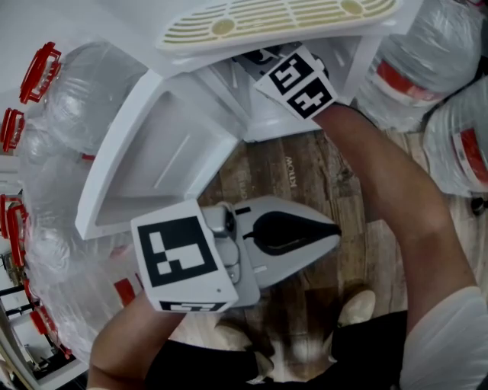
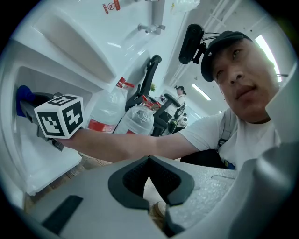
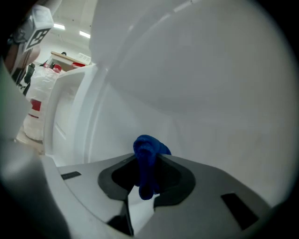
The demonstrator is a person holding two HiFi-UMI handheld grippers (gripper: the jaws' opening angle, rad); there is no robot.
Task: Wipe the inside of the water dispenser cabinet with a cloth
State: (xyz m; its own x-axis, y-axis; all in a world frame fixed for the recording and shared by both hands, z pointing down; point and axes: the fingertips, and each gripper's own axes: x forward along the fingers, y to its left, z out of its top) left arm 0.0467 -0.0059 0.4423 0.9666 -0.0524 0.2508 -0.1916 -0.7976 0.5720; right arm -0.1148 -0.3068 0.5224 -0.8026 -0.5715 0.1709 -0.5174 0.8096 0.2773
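Note:
The white water dispenser's cabinet [image 1: 267,114] stands with its door [image 1: 152,164] swung out to the left. My right gripper [image 1: 299,81] reaches into the cabinet; only its marker cube shows from above. In the right gripper view that gripper [image 3: 148,156] is shut on a blue cloth [image 3: 147,161], close to the white inner wall [image 3: 201,93]. My left gripper [image 1: 334,231] hovers outside over the wooden floor, shut and holding nothing. From the left gripper view [image 2: 149,159] the cloth [image 2: 23,95] shows inside the cabinet beyond the right cube [image 2: 59,116].
Large water bottles [image 1: 427,53] stand right of the dispenser, and several bagged ones [image 1: 69,107] crowd the left. The drip grille [image 1: 282,19] overhangs the cabinet. A person's shoes [image 1: 354,308] rest on the wooden floor [image 1: 297,175].

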